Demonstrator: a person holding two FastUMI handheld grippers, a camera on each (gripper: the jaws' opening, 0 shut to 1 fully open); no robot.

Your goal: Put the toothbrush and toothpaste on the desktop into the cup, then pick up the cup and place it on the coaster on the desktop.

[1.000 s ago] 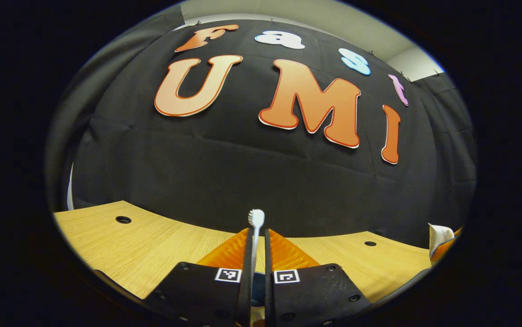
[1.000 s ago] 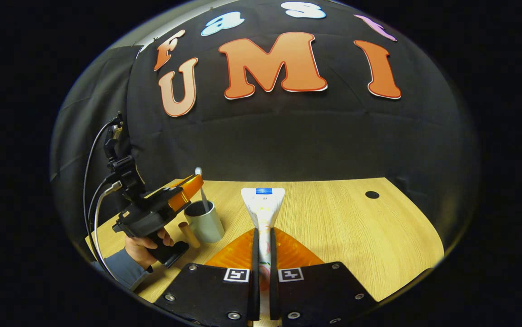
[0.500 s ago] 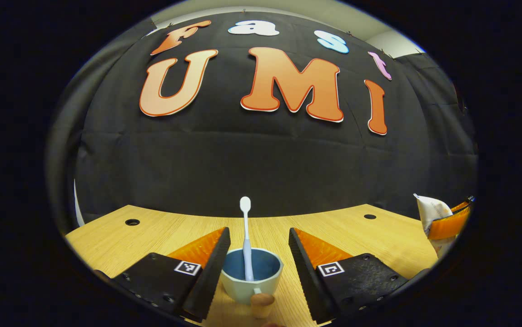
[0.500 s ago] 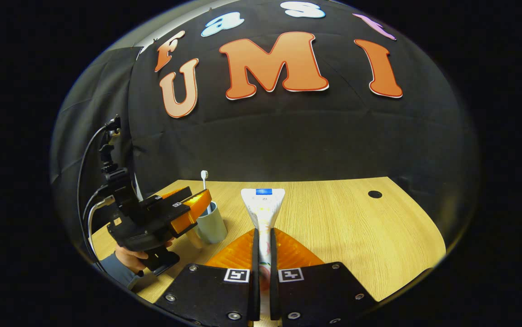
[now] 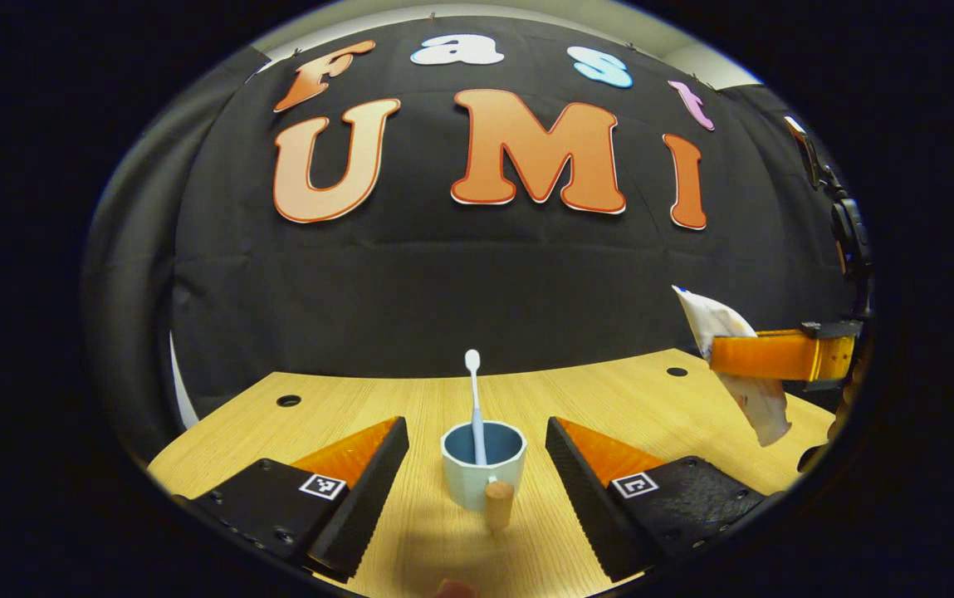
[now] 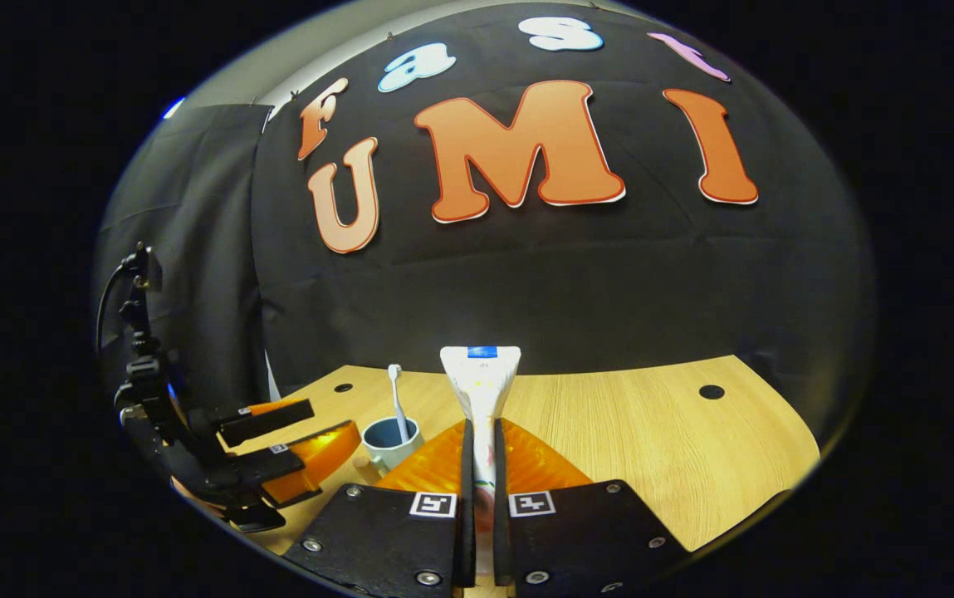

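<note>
I take the cup (image 5: 482, 464) as my landmark. It stands upright on the wooden desktop (image 5: 410, 399), and the toothbrush (image 5: 474, 404) stands inside it, head up and leaning slightly against the rim. A short brown handle (image 5: 498, 503) sticks out from the cup's near side. My left gripper (image 5: 475, 453) is spread wide, one finger to each side of the cup and neither touching it. In the right gripper view I see that same gripper (image 6: 310, 432) just left of the cup (image 6: 388, 440). My right gripper (image 6: 481, 432) is clamped on the toothpaste (image 6: 481, 384), the tube's flat crimped end pointing up and forward, held off the desktop to the right of the cup.
</note>
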